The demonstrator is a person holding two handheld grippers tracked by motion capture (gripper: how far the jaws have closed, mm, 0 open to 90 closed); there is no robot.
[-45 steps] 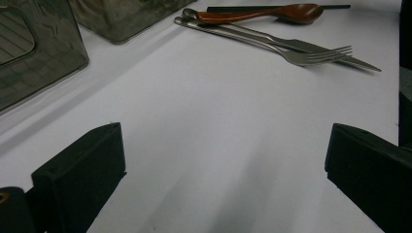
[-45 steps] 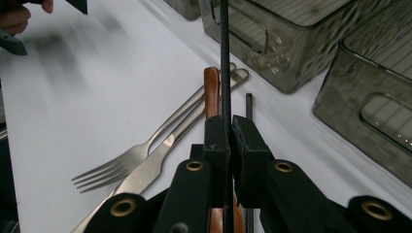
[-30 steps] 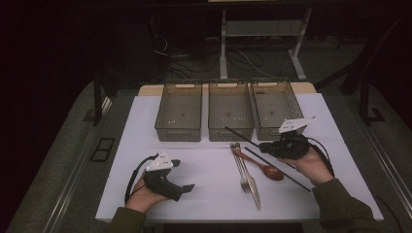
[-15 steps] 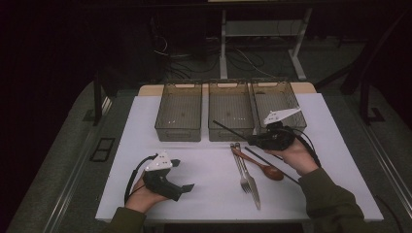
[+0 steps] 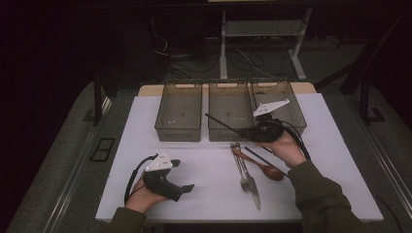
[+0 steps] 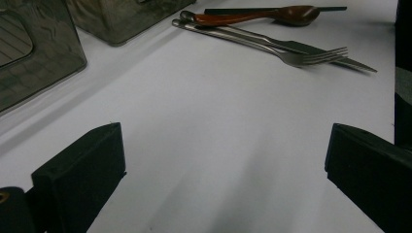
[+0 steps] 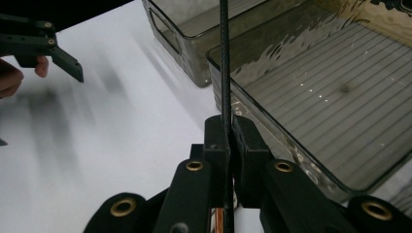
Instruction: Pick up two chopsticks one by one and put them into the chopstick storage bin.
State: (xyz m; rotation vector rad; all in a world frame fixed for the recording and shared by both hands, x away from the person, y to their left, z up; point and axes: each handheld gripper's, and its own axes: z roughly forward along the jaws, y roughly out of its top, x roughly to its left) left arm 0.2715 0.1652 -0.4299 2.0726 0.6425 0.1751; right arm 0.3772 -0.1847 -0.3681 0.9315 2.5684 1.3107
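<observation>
High view shows a white table (image 5: 145, 121) with three see-through bins in a row at the far side: the left bin (image 5: 179, 112), the middle bin (image 5: 231, 109) and the right bin (image 5: 291, 104). All three bins look empty, so no cutlery has been put away yet. The right gripper (image 5: 243, 131) has its claws pressed together on one thin black chopstick (image 5: 221, 122). The chopstick is lifted off the table and sticks out over the near edge of the middle bin, pointing toward the left bin. In the right gripper view the chopstick (image 7: 224, 58) runs straight up from between the two black claws, with the middle bin (image 7: 311, 87) just under it. I think this stick is about to go into a bin, but I cannot tell which one. A second black chopstick (image 5: 260, 156) lies on the table near the right hand. Beside it lie a brown wooden spoon (image 5: 262, 167), a silver fork (image 5: 244, 174) and a silver knife (image 5: 252, 187), all close together. The left gripper (image 5: 182, 187) rests low on the table with its claws wide apart and nothing between them. In the left gripper view the fork (image 6: 291, 53) and spoon (image 6: 272, 14) wait well ahead of it. So the sorting job looks like it has only begun: one piece is in the air, and four pieces are left on the table.
</observation>
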